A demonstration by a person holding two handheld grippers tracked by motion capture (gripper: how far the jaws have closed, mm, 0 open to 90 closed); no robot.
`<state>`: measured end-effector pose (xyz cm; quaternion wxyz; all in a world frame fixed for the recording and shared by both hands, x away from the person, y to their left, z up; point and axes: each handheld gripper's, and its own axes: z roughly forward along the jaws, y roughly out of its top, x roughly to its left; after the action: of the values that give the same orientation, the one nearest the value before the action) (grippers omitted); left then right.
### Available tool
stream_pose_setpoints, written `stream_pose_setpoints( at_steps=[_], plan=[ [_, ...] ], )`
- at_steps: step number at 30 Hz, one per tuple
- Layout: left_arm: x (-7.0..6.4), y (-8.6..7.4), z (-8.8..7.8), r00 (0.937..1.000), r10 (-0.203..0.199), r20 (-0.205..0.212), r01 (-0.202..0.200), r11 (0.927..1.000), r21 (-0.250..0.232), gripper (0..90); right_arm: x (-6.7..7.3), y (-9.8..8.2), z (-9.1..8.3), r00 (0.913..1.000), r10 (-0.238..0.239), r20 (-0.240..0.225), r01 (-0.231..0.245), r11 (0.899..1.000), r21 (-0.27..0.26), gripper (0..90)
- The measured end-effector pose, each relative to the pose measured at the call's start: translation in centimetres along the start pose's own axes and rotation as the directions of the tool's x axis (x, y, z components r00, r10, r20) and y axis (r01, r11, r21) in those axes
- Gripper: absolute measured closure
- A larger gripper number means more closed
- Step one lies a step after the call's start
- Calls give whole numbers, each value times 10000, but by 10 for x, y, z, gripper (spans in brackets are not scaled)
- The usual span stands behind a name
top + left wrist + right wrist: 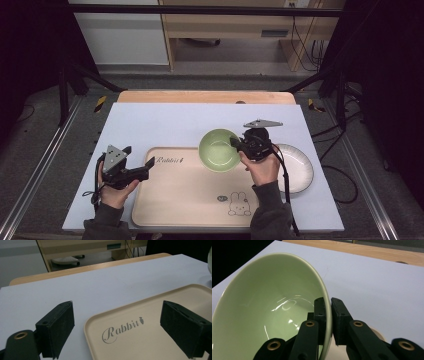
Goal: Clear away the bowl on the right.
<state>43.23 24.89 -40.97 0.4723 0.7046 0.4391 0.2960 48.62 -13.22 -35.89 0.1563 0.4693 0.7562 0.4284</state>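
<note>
Two grippers at work, one dish in hand.

High view: right gripper [236,144], centre-right of frame, pinches the right rim of the green bowl [218,150]. Bowl sits at the centre of the frame, over the upper right corner of the beige tray [175,192]; whether it rests on the tray or hangs just above, I cannot tell. White plate [300,170] lies to the right, partly behind the right hand [262,167], on the pale blue mat [165,122]. Right forearm comes up from the bottom edge, wrist bent left towards the bowl, grey plate on top of the gripper. Left gripper [147,165], lower left, hovers at the tray's left edge, jaws spread and pointing right, hand [115,192] under it.

Left gripper view: jaws stand wide apart, nothing between them; the tray's corner with the "Rabbit" lettering [123,330] fills the lower centre.

Right gripper view: jaws pressed on the bowl's wall [269,315], one pad inside, one outside, bowl tipped towards the camera at left.

Judgement on doing this well: a rim pinch on glazed ware is a slippery hold. Keep the squeeze firm, move slowly and level, set the base flat inside the tray, well clear of its raised lip, before letting go. Left gripper could steady the tray's edge.
</note>
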Motion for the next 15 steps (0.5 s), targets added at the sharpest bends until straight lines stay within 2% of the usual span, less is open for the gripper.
stream_pose_setpoints(
  at_steps=[15],
  plan=[
    [0,1,-1,10000,2,3,-2,10000,-59,117,10,-3,29,9997,-31,-260,44,9989,462,831]
  ],
)
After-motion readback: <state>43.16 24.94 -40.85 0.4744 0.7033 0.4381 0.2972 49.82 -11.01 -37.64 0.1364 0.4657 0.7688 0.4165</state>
